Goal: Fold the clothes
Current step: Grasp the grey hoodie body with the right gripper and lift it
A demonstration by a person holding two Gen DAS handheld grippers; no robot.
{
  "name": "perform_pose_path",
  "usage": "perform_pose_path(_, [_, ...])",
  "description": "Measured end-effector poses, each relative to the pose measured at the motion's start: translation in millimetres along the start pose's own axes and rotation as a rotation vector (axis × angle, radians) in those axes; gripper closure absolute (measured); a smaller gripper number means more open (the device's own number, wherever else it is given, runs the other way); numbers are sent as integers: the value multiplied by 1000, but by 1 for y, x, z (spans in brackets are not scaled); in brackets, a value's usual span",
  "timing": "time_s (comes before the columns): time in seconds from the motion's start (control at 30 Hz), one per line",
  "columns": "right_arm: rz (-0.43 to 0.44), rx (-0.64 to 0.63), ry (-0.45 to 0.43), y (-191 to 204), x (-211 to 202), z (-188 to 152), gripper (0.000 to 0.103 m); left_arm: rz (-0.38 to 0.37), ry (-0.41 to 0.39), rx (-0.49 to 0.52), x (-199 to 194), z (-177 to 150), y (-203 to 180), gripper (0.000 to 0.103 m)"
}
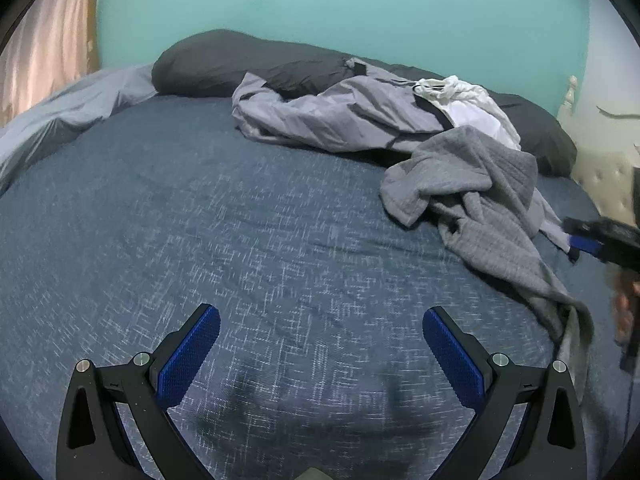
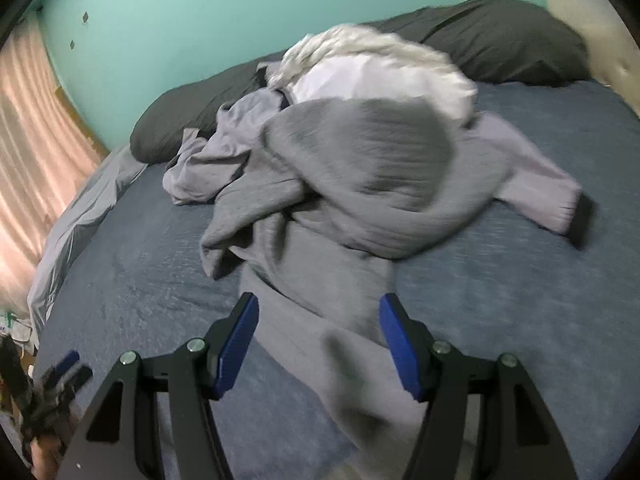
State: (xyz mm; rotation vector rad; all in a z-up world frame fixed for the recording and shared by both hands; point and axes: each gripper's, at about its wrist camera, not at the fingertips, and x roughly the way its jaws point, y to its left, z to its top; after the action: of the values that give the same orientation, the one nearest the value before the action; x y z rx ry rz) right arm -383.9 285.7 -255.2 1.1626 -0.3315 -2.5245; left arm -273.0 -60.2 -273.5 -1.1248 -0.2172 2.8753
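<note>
A crumpled grey sweatshirt lies on the blue bed sheet. One long part of it trails toward me and runs under my right gripper. That gripper is open, and its blue pads stand apart on either side of the cloth without pressing on it. In the left wrist view the same sweatshirt lies at the right. My left gripper hangs open over bare sheet with nothing between its fingers. A lavender garment and a white one are piled behind the sweatshirt.
Dark grey pillows line the teal wall. A pale blue blanket is bunched at the bed's left edge, by a pink curtain. A tufted cream headboard stands at the right. The right gripper shows at the right edge.
</note>
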Motion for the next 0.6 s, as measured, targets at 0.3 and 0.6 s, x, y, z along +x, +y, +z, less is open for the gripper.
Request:
perform_pose_path(0.3, [64,43,7,33,81,35,39,10,44,-61,21,-9,25,0])
perform_pose_path(0.6, [83,47,-6,57,133,45,39,15,54,-83,27,-12,34,0])
